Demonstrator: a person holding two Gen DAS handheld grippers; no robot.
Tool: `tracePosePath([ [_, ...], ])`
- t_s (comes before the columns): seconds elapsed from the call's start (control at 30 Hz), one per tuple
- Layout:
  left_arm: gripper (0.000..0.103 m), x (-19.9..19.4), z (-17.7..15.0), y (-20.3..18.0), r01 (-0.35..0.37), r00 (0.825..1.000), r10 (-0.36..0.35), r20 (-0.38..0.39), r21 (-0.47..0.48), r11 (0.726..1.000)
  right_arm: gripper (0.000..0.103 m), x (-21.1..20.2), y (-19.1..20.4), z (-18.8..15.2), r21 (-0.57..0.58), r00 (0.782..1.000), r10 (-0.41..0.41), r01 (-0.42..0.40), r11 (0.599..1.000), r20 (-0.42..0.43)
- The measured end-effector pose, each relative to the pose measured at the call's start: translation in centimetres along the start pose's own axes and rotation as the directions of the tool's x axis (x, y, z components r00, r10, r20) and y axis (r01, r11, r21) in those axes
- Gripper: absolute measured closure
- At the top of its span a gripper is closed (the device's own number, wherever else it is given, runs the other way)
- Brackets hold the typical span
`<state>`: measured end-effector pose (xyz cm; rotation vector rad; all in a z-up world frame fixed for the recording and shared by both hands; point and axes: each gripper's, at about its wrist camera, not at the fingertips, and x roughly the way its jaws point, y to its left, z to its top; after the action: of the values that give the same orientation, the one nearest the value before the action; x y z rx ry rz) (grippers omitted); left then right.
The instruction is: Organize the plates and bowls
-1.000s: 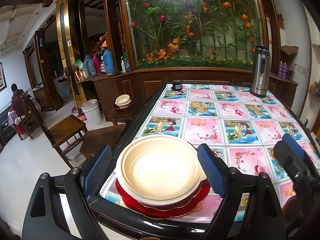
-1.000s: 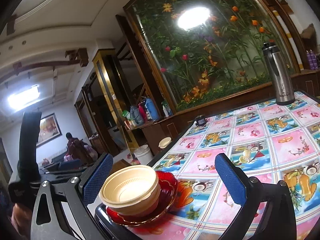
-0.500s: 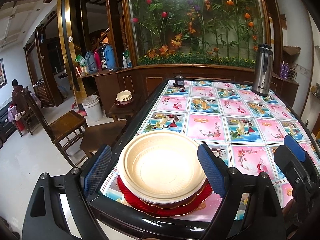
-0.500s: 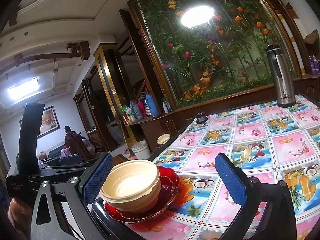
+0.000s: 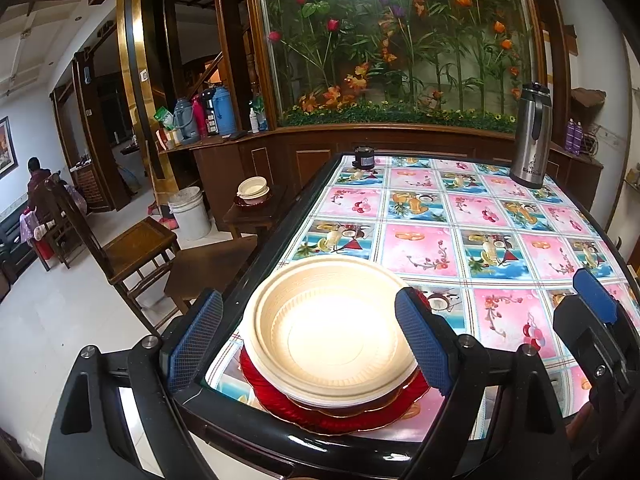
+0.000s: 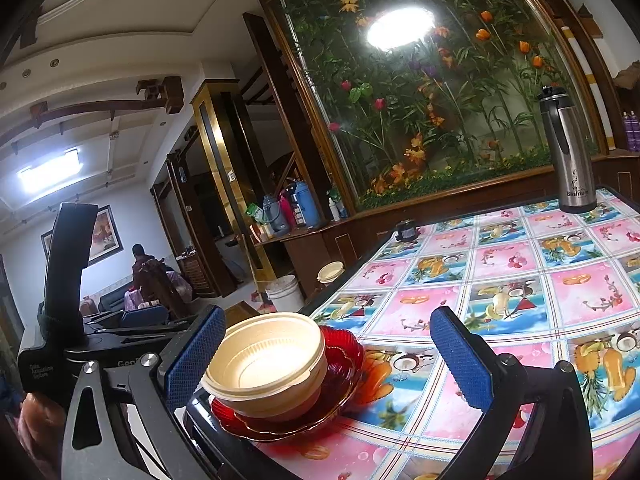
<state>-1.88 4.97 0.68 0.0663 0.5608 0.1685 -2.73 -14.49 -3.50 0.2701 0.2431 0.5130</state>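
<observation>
Left wrist view: both tools (image 5: 308, 344) (image 6: 328, 356) gape around ribbed cream bowls (image 5: 332, 332) on scalloped red plates (image 5: 320, 416).

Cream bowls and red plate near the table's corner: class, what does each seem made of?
Cream bowls: probably thin moulded plastic or foam, matte, with fine ribbed walls. Red plate: likely glass or clear plastic, glossy, translucent, with a scalloped rim.

table (image 5: 424, 240); red plate (image 5: 332, 416), flask (image 5: 530, 136)
</observation>
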Motion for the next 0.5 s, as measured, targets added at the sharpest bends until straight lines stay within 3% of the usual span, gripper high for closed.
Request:
tracePosePath([
  [0.5,0.014,0.46,-0.16,0.21,-0.006,1.0,0.006,-0.016,-0.001,1.0,0.0,0.23,0.06,-0.07,-0.002,1.0,0.001,-0.001,1.0,-0.011],
])
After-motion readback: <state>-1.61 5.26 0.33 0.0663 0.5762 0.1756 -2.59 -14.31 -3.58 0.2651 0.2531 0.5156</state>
